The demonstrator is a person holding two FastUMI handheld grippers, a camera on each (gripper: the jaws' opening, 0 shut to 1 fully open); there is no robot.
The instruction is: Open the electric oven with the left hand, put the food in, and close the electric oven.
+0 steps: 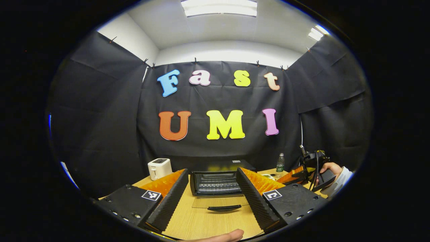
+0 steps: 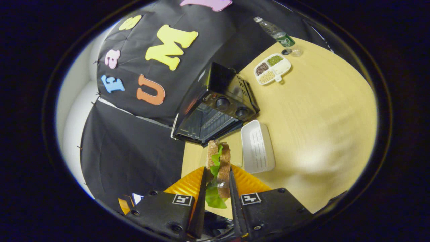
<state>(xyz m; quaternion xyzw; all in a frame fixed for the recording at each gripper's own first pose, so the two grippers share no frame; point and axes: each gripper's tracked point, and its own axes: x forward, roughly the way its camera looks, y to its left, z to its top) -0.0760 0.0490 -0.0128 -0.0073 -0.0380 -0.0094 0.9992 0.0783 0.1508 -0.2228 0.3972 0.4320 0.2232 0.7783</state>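
**Oven open, sandwich in your right tongs**

Your left tongs point(image 1: 211, 188) stand wide apart and hold nothing. Between their ribbed black fingers, the left gripper view gives you the black electric oven point(image 1: 216, 181) head-on, its glass door point(image 1: 220, 203) dropped flat onto the pale wooden tabletop point(image 1: 201, 225), the dark handle nearest you and the wire rack showing inside. That view also picks up a white toaster point(image 1: 159, 168) to the left of the oven, and off to the right your right tongs point(image 1: 295, 176), held in a hand point(image 1: 331, 169) with a white sleeve, above the tabletop and beside the oven.

Your right tongs point(image 2: 217, 178) are closed on a brown-bread sandwich with green lettuce point(image 2: 218, 164); both fingers press its sides, and the lettuce hangs down between them. The sandwich sits in the air just short of the oven's open front, not yet inside.

The right gripper view looks down at an angle, so you get what the other misses: the two round knobs on the oven's point(image 2: 215, 107) control panel, a white rectangular ridged tray point(image 2: 257, 148) lying just beside the oven, and a white four-part dish of grains point(image 2: 272, 69) farther back. A clear plastic bottle with a green label point(image 2: 277, 33) stands beyond the dish; it also rises behind the oven in the left gripper view.

Black cloth walls the booth, with white ceiling and lit panels above.
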